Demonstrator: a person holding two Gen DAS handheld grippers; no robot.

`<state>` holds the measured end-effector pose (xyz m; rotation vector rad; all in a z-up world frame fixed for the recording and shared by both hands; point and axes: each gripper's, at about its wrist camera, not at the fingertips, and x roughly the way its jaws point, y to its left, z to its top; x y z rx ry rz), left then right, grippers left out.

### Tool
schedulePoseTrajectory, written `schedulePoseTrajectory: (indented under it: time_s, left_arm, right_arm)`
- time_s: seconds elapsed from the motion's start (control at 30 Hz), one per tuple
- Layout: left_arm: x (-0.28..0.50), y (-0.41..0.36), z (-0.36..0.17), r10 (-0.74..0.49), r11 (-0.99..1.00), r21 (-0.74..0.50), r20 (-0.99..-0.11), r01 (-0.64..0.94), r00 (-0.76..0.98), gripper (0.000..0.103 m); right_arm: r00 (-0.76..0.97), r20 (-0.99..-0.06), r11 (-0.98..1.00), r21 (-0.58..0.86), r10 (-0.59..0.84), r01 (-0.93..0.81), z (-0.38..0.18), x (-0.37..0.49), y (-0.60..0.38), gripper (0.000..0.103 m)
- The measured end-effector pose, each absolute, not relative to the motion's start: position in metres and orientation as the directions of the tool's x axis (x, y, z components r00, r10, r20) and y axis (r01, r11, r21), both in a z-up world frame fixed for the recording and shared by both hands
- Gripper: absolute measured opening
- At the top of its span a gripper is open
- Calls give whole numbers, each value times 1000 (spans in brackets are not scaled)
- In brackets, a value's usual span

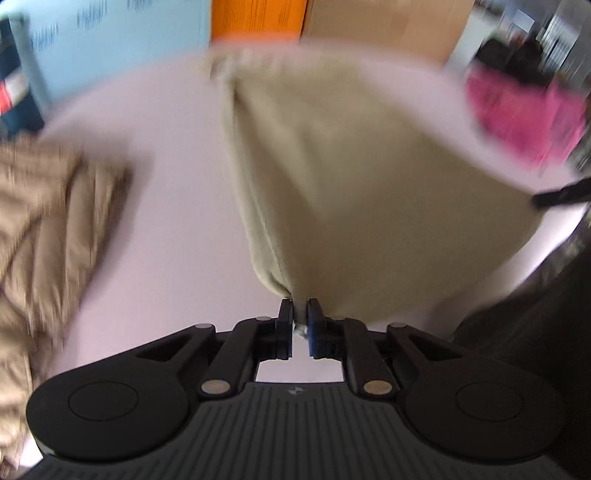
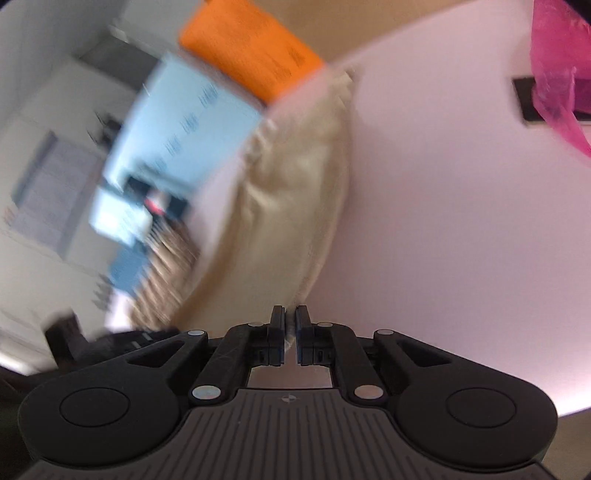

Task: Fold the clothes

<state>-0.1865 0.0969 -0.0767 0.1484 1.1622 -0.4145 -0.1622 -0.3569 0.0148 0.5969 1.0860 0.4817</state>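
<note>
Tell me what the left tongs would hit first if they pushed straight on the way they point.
The left tongs are already shut on a corner of the beige garment, so that cloth lies right in their line. Beyond it is probably the pale table top, though blur makes depth uncertain.

Place: looked like a workroom or storage office, not a home.
Surface: pale pink table [image 1: 177,206], clothes heaped on it.
Backdrop: blue box [image 1: 122,48], orange box [image 1: 258,16], brown carton [image 1: 388,26] stacked behind.
Far side: white walls and dim shelving [image 1: 561,40], blurred.
</note>
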Motion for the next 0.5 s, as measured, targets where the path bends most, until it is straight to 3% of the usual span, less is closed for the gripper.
schedulePoseTrajectory:
  time_s: [0.07, 0.13, 0.17, 0.2, 0.23, 0.27, 0.5]
  left_arm:
    - [-193, 102, -88, -204, 922, -69, -922, 380, 328, 8]
    - [-195, 106, -82, -212, 922, -80, -924, 379, 319, 10]
    - [-195, 110, -79, -208, 924, -77, -924, 375, 322, 17]
    - [-195, 113, -76, -190, 927, -58, -923, 369, 334, 23]
    - [-193, 116, -73, -158, 932, -23, -923, 362, 350, 33]
    - [-189, 120, -70, -131, 934, 10, -920, 358, 369, 34]
    - [-125, 130, -15, -82, 881, 215, -808, 422, 583, 34]
  right_arm:
    - [279, -809, 849, 525, 518, -54, -10, -161, -353, 10]
    - [272, -839, 876, 481, 470, -31, -17, -159, -358, 10]
    - [299, -825, 867, 498, 480, -17, -13, -157, -363, 15]
    - [335, -815, 868, 495, 472, -18, -5, -153, -367, 32]
    - [371, -805, 870, 492, 464, -20, 3, -150, -370, 43]
    - [404, -796, 877, 479, 452, -36, 11, -144, -371, 50]
    - [440, -693, 820, 501, 571, -276, 54, -79, -325, 52]
